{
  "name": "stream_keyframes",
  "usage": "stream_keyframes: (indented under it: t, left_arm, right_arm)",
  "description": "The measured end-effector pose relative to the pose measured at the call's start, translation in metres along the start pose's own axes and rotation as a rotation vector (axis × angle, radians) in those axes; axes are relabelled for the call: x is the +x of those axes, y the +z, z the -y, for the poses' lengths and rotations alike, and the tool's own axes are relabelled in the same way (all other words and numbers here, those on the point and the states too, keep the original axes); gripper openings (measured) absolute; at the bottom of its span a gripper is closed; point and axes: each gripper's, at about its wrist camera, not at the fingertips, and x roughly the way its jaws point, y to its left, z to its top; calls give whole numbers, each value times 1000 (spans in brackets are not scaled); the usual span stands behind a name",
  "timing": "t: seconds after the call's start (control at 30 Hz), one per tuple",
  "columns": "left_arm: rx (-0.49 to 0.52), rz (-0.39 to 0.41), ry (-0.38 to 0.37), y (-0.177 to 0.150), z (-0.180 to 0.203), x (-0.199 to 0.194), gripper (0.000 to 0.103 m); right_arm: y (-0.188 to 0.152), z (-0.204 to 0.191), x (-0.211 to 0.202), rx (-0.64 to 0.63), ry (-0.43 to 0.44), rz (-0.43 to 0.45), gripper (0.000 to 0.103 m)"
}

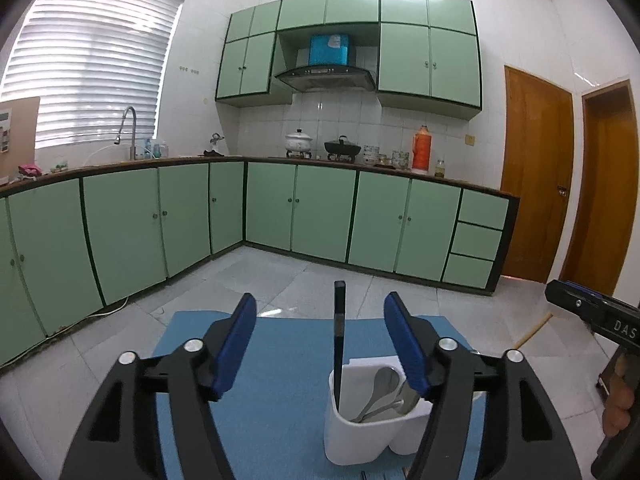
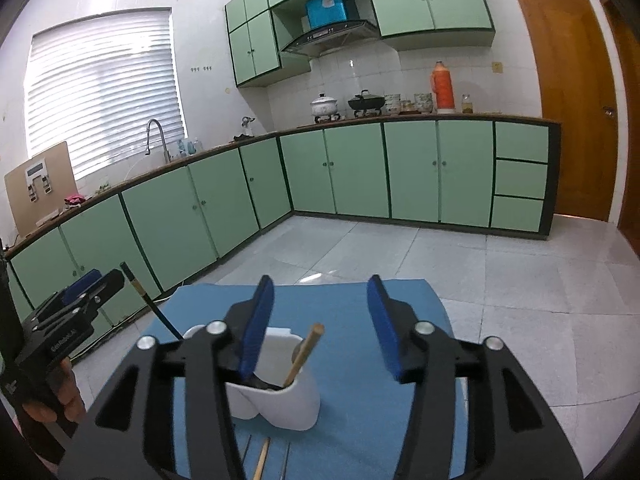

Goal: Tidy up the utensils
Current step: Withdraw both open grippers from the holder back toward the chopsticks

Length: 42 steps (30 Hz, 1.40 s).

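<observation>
Left wrist view: left gripper (image 1: pixel 320 344) spread wide, holding nothing, above blue rectangular mat (image 1: pixel 276 404). White plastic utensil holder (image 1: pixel 360 436) on mat, holding metal spoons (image 1: pixel 384 392) and black chopstick (image 1: pixel 339 340), upright.

Right wrist view: right gripper (image 2: pixel 320 328) spread, holding nothing. Holder (image 2: pixel 288 400) holds light wooden chopstick (image 2: pixel 304 354); another wooden stick (image 2: pixel 262 460) lies on mat in front.

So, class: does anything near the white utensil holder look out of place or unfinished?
Yes. A wooden chopstick lies loose on the blue mat in front of the white holder, while another stands inside it. Both grippers are open.
</observation>
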Motion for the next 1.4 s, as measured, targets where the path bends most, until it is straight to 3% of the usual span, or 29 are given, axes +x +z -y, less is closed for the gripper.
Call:
stream_keyframes:
  t: [0.2,0.37,0.57,0.9,1.17,1.4]
  left_arm:
    - [4,12,7,-16,-1,-34,79]
    - [41,-17,5,-52,4,-64,86]
    - [76,-80,-13,-106,11,-94,93]
    - [93,-176,-18,-171,16,-126,97]
    - [86,-226,27,-207,8,-142,97]
    - [117,-238,57,-225,10,-153,97]
  right_arm:
    - [-21,0,-31,-3,20,29,64]
    - [-61,-7,-60,-35,10,34,69]
    - [-117,-7,-84,-5,17,-14,74]
    - [-201,-14,-103,3,-40,-106,96]
    - [-244,-20,-109,0,-76,-167,98]
    - [-273,-34,-116,-49,-108,-159,97]
